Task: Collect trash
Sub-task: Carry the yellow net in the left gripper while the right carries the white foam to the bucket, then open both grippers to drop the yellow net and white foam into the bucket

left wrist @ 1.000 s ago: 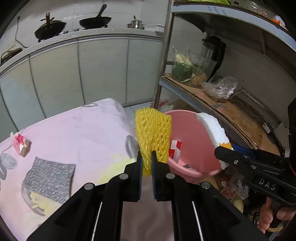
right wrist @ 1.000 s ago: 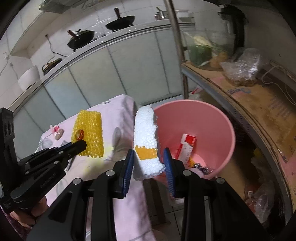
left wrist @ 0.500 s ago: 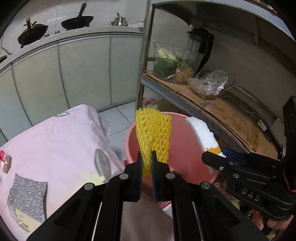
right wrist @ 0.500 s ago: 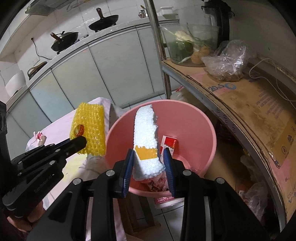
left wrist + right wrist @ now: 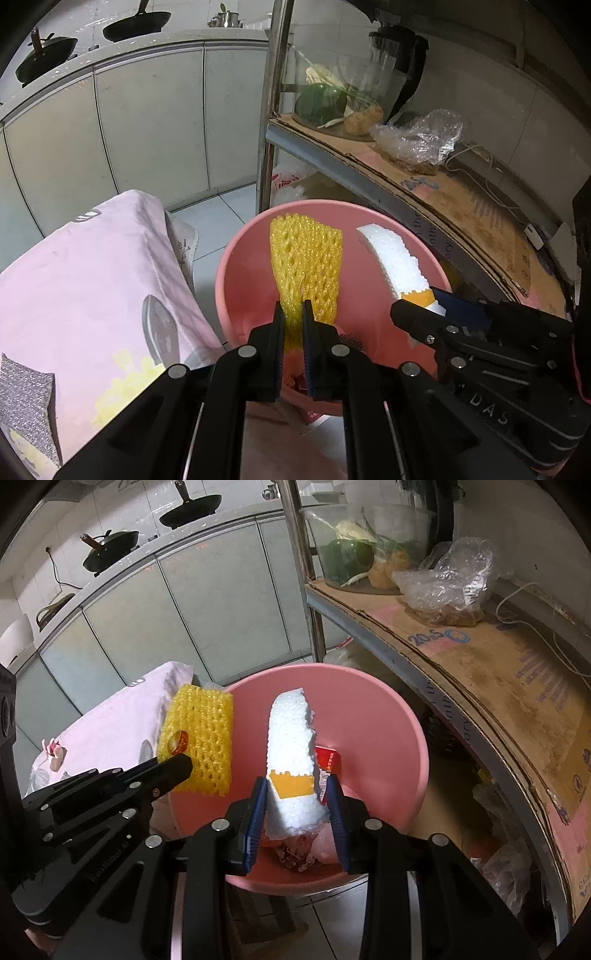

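My left gripper [image 5: 292,309] is shut on a yellow foam net [image 5: 306,258], which stands up over the pink bucket [image 5: 240,251]. The same yellow foam net [image 5: 201,734] hangs at the bucket's left rim in the right wrist view. My right gripper [image 5: 295,790] is shut on a white styrofoam piece [image 5: 291,746] with an orange label, held over the pink bucket [image 5: 388,716]. That white styrofoam piece [image 5: 395,258] also shows in the left wrist view. A red-and-white carton [image 5: 328,760] and crumpled scraps lie inside the bucket.
A table under a pink cloth [image 5: 85,280] stands left of the bucket, with a grey sponge [image 5: 22,395] and a small wrapper [image 5: 55,755] on it. A metal shelf lined with cardboard [image 5: 480,672] runs along the right; its post [image 5: 271,110] rises behind the bucket.
Both grippers have moved right from the table's edge and sunk a little, so the yellow net and the styrofoam now hang over the bucket's mouth. Neither grip has changed.
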Demonstrator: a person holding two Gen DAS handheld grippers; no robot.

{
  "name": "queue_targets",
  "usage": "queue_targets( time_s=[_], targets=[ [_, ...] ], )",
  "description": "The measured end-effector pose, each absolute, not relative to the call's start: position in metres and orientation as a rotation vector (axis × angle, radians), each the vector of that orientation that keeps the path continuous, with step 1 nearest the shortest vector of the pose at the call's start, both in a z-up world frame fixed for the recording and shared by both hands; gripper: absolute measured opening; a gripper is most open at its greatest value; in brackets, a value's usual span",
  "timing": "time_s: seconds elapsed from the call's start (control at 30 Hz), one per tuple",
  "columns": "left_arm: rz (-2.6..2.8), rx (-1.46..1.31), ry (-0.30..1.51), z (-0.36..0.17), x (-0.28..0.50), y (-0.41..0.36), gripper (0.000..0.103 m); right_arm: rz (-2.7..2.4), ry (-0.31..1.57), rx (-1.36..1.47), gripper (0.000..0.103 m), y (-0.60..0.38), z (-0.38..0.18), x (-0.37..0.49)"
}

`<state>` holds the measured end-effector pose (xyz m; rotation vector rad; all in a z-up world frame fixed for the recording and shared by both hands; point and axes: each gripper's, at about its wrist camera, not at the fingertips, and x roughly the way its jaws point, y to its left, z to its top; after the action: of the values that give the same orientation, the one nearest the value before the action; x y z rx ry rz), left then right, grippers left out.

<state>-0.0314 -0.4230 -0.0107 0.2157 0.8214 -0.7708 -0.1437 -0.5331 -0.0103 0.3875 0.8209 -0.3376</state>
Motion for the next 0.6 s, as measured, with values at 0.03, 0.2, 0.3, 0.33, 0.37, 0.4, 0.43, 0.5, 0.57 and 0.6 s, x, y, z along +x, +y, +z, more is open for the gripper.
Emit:
queue_targets(
  time_s=[0.03,0.2,0.3,0.33,0.37,0.4,0.43,0.5,0.57,0.6],
  targets=[
    [-0.773,0.217,0.823,-0.012,-0.031,-0.424,0.008,-0.340,0.825,0.384,0.033,-0.533,-0.012,-0.142],
    [-0.776,0.228,0.836,-0.020,-0.028,-0.429,0.008,-0.346,0.836,0.380,0.033,-0.534,-0.016,-0.138],
    [-0.773,0.230,0.849,-0.025,-0.026,-0.429,0.008,-0.348,0.845,0.383,0.033,-0.535,-0.020,-0.136],
    [-0.773,0.229,0.855,-0.026,-0.026,-0.430,0.008,-0.347,0.847,0.386,0.033,-0.535,-0.021,-0.136],
    [-0.773,0.229,0.860,-0.027,-0.025,-0.430,0.008,-0.346,0.848,0.386,0.033,-0.535,-0.021,-0.135],
    [-0.773,0.229,0.864,-0.029,-0.025,-0.430,0.008,-0.347,0.849,0.384,0.033,-0.535,-0.022,-0.135],
    [-0.773,0.231,0.866,-0.030,-0.024,-0.431,0.008,-0.347,0.850,0.382,0.033,-0.534,-0.023,-0.134],
    [-0.773,0.232,0.868,-0.031,-0.025,-0.431,0.008,-0.348,0.852,0.383,0.033,-0.535,-0.024,-0.134],
    [-0.773,0.231,0.871,-0.032,-0.025,-0.431,0.008,-0.350,0.853,0.384,0.033,-0.536,-0.024,-0.133],
    [-0.771,0.231,0.872,-0.032,-0.025,-0.431,0.009,-0.350,0.854,0.384,0.033,-0.536,-0.024,-0.133]
  ],
)
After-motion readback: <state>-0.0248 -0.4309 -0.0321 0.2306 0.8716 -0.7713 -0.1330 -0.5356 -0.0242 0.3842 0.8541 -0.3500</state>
